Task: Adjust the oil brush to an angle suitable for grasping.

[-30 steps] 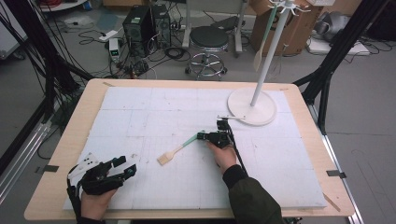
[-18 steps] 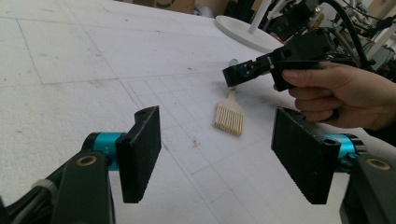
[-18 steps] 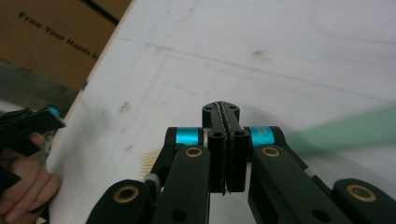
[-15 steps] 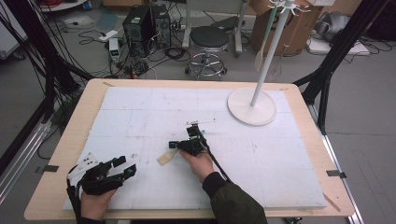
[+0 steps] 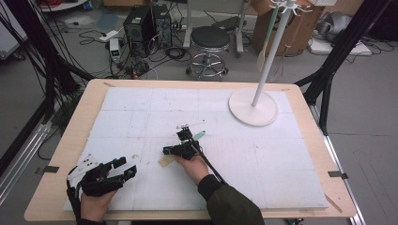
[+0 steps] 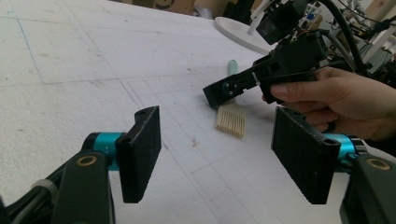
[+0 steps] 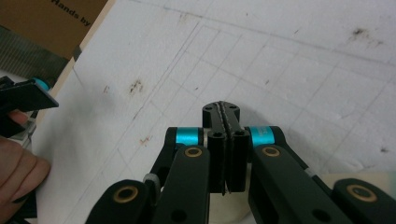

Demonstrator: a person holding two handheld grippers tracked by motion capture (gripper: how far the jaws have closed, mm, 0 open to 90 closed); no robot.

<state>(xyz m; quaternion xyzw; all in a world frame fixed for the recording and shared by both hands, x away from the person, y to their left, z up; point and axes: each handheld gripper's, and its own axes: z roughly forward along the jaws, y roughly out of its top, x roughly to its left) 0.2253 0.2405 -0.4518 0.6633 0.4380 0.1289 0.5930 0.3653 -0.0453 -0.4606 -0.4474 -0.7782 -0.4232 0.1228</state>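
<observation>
Two grippers: right gripper (image 5: pixel 170 150) pinched shut, empty, above the basting brush (image 6: pixel 231 117); left gripper (image 6: pixel 217 154) gapes wide. Brush looks light, soft-bristled; grab the stiff mint handle.

Grippers: two, a left gripper (image 5: pixel 123 167) and a right gripper (image 5: pixel 170 150)
Hands: two, a left hand (image 5: pixel 96 204) and a right hand (image 5: pixel 192 166)
Brushes: one brush (image 6: pixel 231 119) with pale bristles and a green handle
Stands: one white stand (image 5: pixel 254 107) with a round base
Tables: one table (image 5: pixel 70 136) with a white cover
Stools: one stool (image 5: pixel 210 40) behind the table
</observation>
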